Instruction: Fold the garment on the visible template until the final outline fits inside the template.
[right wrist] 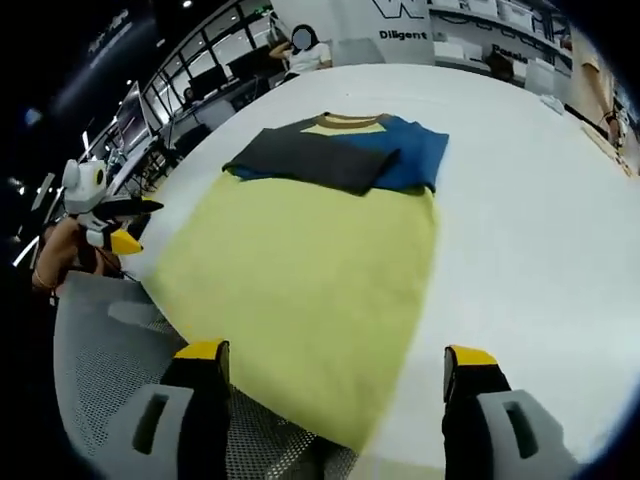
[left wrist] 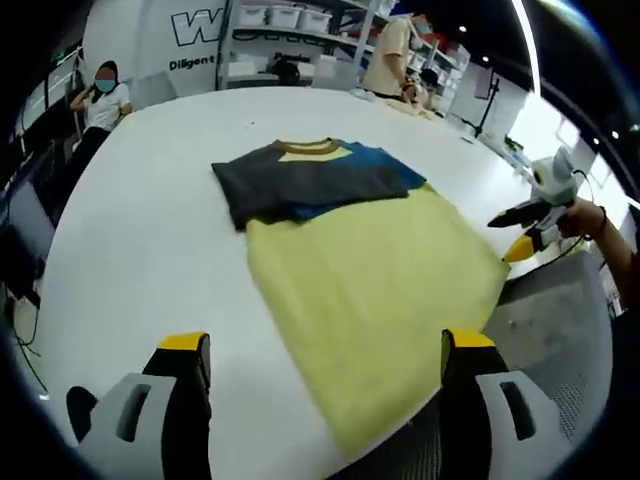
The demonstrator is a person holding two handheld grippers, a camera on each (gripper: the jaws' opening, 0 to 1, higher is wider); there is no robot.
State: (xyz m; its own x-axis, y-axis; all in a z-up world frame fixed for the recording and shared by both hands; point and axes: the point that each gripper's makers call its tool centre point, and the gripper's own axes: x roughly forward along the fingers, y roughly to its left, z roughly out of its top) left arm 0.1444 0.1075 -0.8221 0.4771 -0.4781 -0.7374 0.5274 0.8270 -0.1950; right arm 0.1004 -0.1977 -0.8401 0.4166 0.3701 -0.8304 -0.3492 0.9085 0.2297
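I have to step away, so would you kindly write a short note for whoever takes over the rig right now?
Left gripper: open, empty, at the near table edge.
Right gripper: open, empty, over the garment's near hem.
The garment lies flat on the white table; its yellow body hangs over the near edge.
Done: the sleeves, dark grey and blue, are folded in across the chest.
Left: fold the body up. I cannot make out a template outline, so check the fit.

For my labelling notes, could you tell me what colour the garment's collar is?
The collar is brown, clearest in the right gripper view.
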